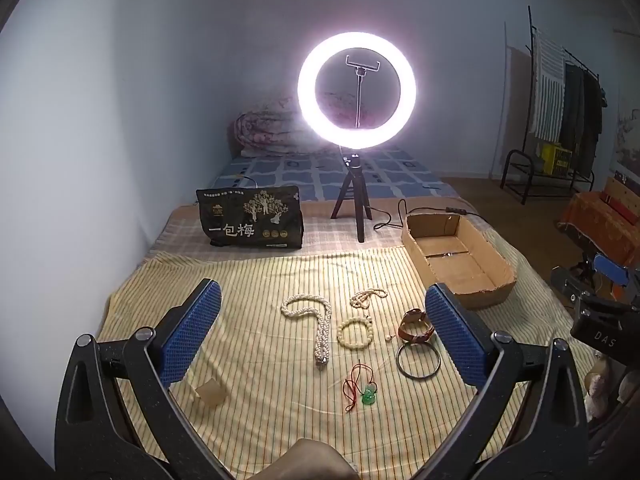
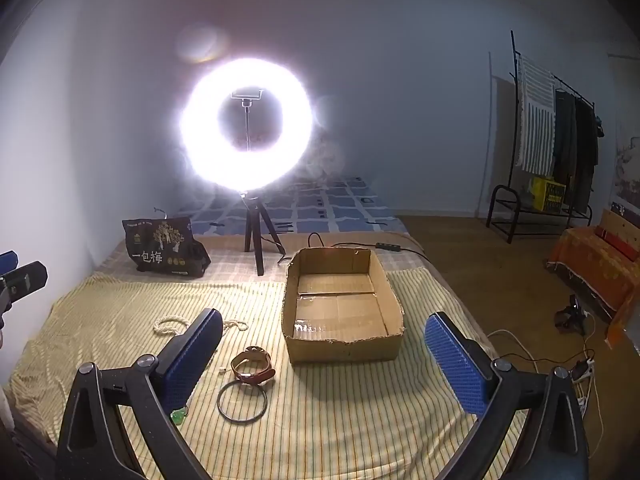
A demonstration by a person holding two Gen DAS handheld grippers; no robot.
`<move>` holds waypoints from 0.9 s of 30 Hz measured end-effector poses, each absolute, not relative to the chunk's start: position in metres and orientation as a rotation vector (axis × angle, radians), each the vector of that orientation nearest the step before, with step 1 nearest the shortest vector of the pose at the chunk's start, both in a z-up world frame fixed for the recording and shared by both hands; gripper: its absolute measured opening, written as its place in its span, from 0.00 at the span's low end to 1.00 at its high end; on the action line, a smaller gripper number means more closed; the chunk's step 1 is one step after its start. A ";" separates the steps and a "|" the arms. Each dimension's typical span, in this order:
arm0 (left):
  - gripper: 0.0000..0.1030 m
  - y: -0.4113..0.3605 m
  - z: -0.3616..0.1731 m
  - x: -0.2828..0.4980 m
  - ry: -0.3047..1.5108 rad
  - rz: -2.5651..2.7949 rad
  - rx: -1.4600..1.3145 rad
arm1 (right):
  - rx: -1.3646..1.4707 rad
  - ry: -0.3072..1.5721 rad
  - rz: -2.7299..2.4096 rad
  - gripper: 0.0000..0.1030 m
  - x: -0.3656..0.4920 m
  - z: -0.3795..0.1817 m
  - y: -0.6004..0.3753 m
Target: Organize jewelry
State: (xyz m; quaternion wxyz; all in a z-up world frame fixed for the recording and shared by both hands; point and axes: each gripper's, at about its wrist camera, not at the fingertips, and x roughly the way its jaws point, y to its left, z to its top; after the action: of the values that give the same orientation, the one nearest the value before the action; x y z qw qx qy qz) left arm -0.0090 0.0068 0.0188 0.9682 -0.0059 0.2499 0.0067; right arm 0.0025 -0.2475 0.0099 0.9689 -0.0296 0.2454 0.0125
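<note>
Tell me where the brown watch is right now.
The brown watch lies on the striped cloth, left of the cardboard box and touching the dark metal bangle in front of it, in the right wrist view.

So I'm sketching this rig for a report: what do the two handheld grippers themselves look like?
Both match: the left gripper and the right gripper have matte black, speckled plastic arms with triangular cutouts and silver round pivot bolts. Their jaws are lined with blue pads with a fine dotted grip texture. In the left wrist view, the right gripper's black body carries the white letters "DAS". No cables or sleeves are visible.
</note>
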 end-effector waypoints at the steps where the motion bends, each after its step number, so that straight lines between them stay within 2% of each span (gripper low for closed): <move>1: 1.00 0.007 0.019 -0.010 0.504 0.014 -0.013 | -0.061 0.497 0.026 0.99 0.003 0.009 -0.247; 27: 1.00 0.012 0.027 -0.013 0.483 0.024 -0.028 | -0.077 0.493 0.023 0.99 0.003 0.008 -0.241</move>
State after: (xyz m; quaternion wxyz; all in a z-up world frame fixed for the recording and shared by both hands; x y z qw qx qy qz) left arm -0.0127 0.0124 0.0272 0.9708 -0.0139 0.2392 0.0118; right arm 0.0028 -0.2411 0.0082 0.9689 -0.0379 0.2442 0.0114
